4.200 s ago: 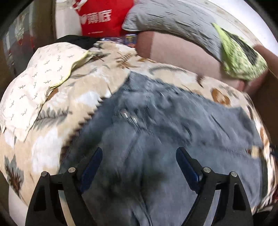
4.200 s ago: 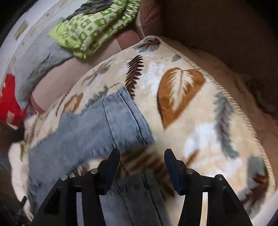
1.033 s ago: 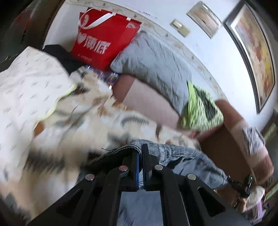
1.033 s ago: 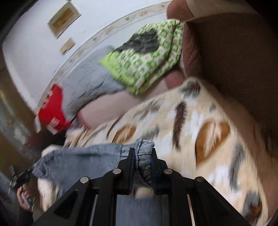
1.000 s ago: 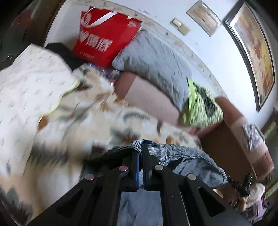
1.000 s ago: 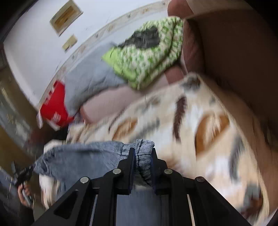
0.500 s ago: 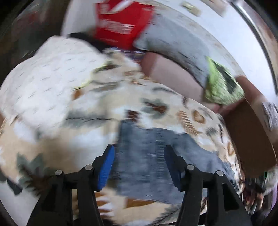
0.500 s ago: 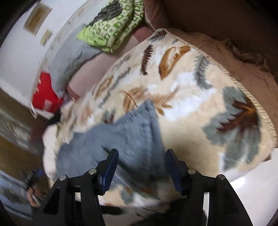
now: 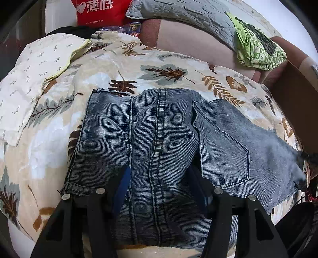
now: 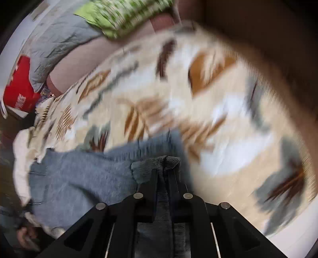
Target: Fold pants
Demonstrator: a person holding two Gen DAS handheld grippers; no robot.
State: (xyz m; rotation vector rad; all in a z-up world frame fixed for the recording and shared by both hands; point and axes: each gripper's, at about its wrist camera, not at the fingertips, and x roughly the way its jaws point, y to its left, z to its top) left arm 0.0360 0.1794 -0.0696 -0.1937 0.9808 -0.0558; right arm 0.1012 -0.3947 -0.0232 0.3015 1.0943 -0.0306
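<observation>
My left gripper (image 9: 161, 184) hung wide over the jeans (image 9: 163, 139) — my right gripper (image 10: 164, 174) had just closed, pinching a fold.

Leaf-print blanket (image 9: 174, 65) over brown sofa (image 9: 184, 39) (grey quilted cushion (image 9: 190, 12) at twelve o'clock); white wall (image 10: 17, 33), possibly panelled.

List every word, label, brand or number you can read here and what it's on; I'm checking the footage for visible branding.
"薄底", white characters beside a white heart: on the red bag behind the leaf-print blanket.
Small white line under those characters: too small to read.
White print on the same red bag in the right wrist view: blurred, unreadable.
Jeans: no readable label.
</observation>
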